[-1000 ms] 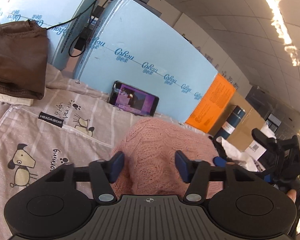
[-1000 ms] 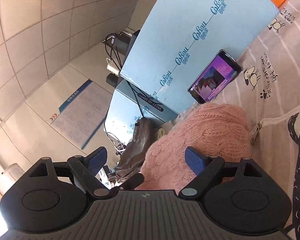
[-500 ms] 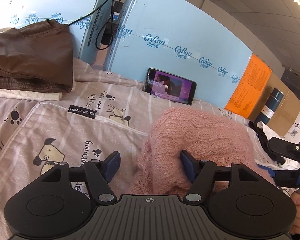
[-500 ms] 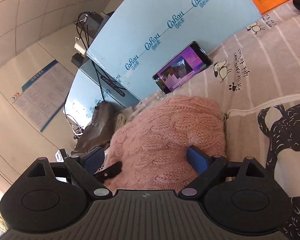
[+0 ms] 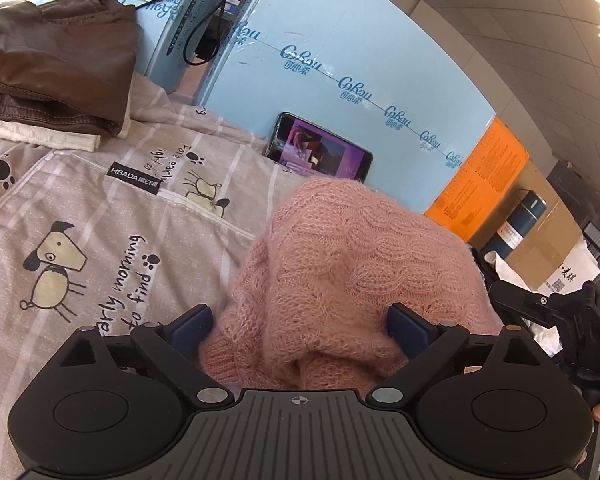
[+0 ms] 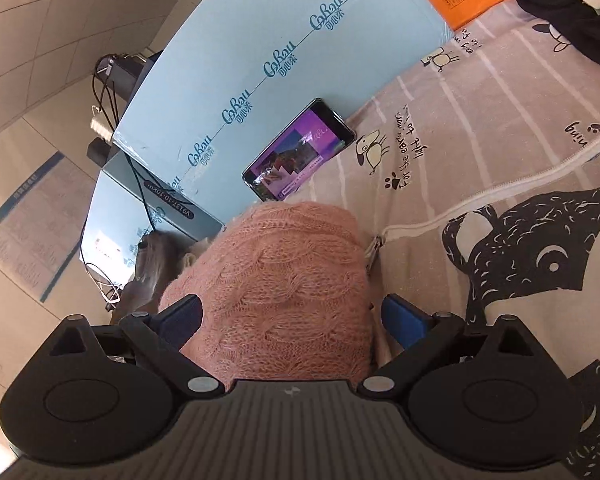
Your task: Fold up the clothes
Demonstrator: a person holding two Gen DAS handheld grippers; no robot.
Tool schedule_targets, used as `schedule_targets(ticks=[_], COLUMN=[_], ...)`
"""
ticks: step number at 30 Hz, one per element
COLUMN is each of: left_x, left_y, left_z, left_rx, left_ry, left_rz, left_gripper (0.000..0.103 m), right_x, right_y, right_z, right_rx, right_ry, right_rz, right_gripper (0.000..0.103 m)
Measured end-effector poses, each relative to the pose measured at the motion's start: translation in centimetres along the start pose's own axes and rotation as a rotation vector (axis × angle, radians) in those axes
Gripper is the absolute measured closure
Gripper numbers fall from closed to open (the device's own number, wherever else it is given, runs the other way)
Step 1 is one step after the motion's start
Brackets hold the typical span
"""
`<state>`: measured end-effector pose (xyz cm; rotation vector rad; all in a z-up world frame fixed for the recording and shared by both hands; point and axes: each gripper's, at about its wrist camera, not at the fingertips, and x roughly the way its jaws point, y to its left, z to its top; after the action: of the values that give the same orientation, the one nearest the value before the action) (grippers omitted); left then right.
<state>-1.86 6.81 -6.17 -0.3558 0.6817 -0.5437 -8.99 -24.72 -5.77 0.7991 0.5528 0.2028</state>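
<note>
A pink cable-knit sweater [image 5: 352,264] lies bunched in a mound on the dog-print bed sheet [image 5: 80,240]. My left gripper [image 5: 300,326] is open, its blue pads on either side of the sweater's near end. In the right wrist view the same sweater [image 6: 284,280] fills the gap of my right gripper [image 6: 292,316], which is also open with its pads beside the knit. The right gripper [image 5: 560,312] shows at the right edge of the left wrist view. The sweater's far side is hidden.
A folded brown leather jacket [image 5: 56,68] on a white garment lies at the back left. A lit phone [image 5: 320,152] leans on blue foam boards [image 5: 360,60]. An orange sheet [image 5: 480,180], a thermos [image 5: 516,220] and cardboard boxes stand at the right. Dark clothing [image 6: 580,20] lies far right.
Both grippers have stayed open around the sweater. The left camera has tilted up and moved closer, and the sweater mound now rises higher between its pads. The right view has shifted slightly.
</note>
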Motion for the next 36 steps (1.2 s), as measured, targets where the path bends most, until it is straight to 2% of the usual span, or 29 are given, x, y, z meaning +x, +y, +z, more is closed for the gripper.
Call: schedule_targets(ticks=[3, 6, 8, 10, 13, 20, 22, 26, 29, 34, 36], left_x=[0.8, 1.4, 1.2, 1.0, 0.3, -1.4, -1.9, -3.0, -2.2, 1.5, 3.9], left_y=[-0.6, -2.3, -3.1, -3.7, -4.3, -6.2, -7.2, -10.6, -13.7, -20.0, -22.5], left_z=[0.2, 0.0, -0.2, -0.3, -0.2, 0.0, 0.4, 1.5, 2.8, 4.7, 5.1], left_rx=[0.002, 0.085, 0.135, 0.166, 0.185, 0.203, 0.219, 0.315, 0.381, 0.524, 0.549], left_ry=[0.006, 0.012, 0.003, -0.007, -0.025, -0.080, -0.111, -0.213, -0.261, -0.279, -0.276], left_rz=[-0.043, -0.058, -0.074, -0.090, -0.096, -0.125, -0.153, -0.260, -0.348, -0.465, -0.502], left_gripper=[0.006, 0.008, 0.021, 0.041, 0.052, 0.053, 0.053, 0.053, 0.053, 0.054, 0.054], right_x=[1.1, 1.3, 1.2, 1.1, 0.8, -0.7, -1.8, -6.3, -9.5, -14.4, -15.4], right_y=[0.2, 0.4, 0.3, 0.3, 0.5, 1.1, 1.5, 3.2, 3.2, 2.5, 1.1], right_z=[-0.2, -0.4, -0.4, -0.4, -0.4, -0.6, -0.5, 0.6, 3.3, 8.2, 9.5], right_rx=[-0.012, -0.032, -0.033, -0.034, -0.054, -0.094, -0.099, -0.193, -0.253, -0.329, -0.366], right_ry=[0.026, 0.017, 0.011, 0.006, -0.005, -0.067, -0.094, -0.245, -0.350, -0.513, -0.588], right_rz=[-0.028, -0.040, -0.045, -0.053, -0.063, -0.058, -0.051, -0.003, -0.020, -0.068, -0.114], right_gripper=[0.007, 0.009, 0.011, 0.017, 0.026, 0.044, 0.049, 0.053, 0.053, 0.053, 0.053])
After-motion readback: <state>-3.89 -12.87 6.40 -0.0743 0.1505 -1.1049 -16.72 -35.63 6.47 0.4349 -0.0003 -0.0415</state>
